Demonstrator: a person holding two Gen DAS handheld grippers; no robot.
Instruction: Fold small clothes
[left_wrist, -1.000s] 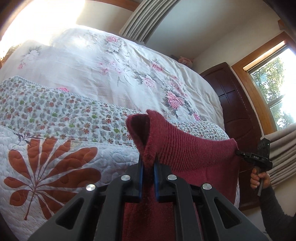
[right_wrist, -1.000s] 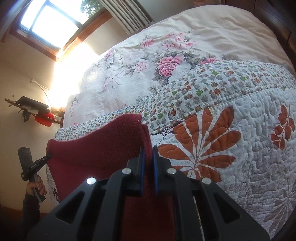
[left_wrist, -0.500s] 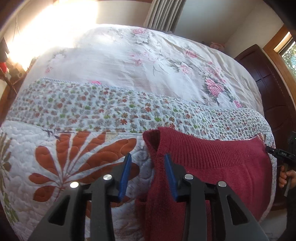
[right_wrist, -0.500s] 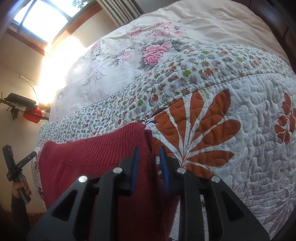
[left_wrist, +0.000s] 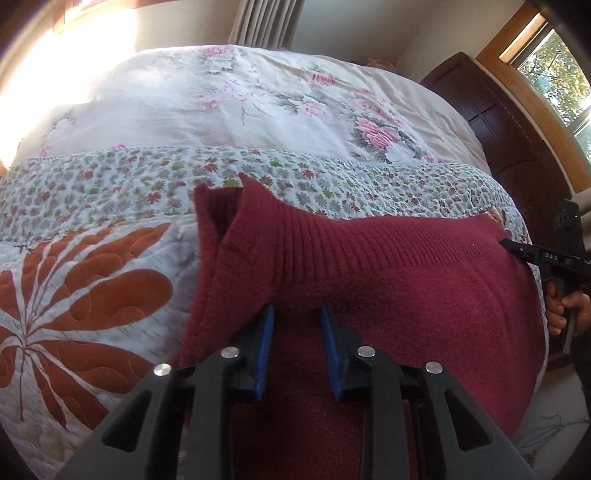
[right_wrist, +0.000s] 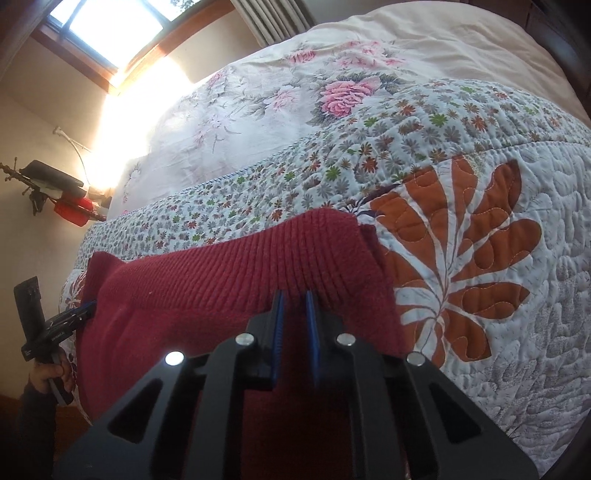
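A dark red knit garment (left_wrist: 388, 280) lies on the quilted bedspread (left_wrist: 85, 280), its ribbed edge toward the pillows. My left gripper (left_wrist: 297, 314) is open over the garment's left end, blue pads apart with the cloth below them; that corner stands up in a loose fold. In the right wrist view the right gripper (right_wrist: 294, 299) is nearly closed on the ribbed edge of the garment (right_wrist: 221, 280), whose ribs bunch toward the tips. Each gripper shows in the other's view: the right gripper (left_wrist: 515, 248) at the far right corner, the left gripper (right_wrist: 83, 309) at the far left corner.
A floral duvet (left_wrist: 258, 99) covers the far half of the bed. A dark wooden headboard (left_wrist: 517, 147) and a window stand to the right. A person's hand (left_wrist: 565, 306) holds the right tool. A red and black object (right_wrist: 70, 210) sits on a wall mount.
The garment was held up by both grippers and now rests on the quilt. My left gripper opened and let go of its corner. The right jaws widened briefly, then narrowed again.
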